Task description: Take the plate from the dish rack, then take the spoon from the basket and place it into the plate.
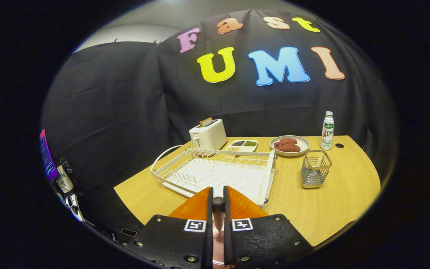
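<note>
**Spoon in the grip, placing is left**

On the table [330, 201], the dish rack [230, 152] at 12 o'clock from the fingers carries no plate, so that step seems done. The basket [315, 168] stands at 2 o'clock. The gripper [218, 194] is closed on what looks like the spoon [218, 211].

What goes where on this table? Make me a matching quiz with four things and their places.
Things:
1. toaster
2. bottle
3. wire basket
4. spoon

Places:
A. gripped between the fingers of the hand-held gripper
B. behind the dish rack, with bread sticking out on top
C. beside the plate of meat, at the far edge of the table
D. in front of the bottle, beside the dish rack

Pairs: 1-B, 2-C, 3-D, 4-A
</note>
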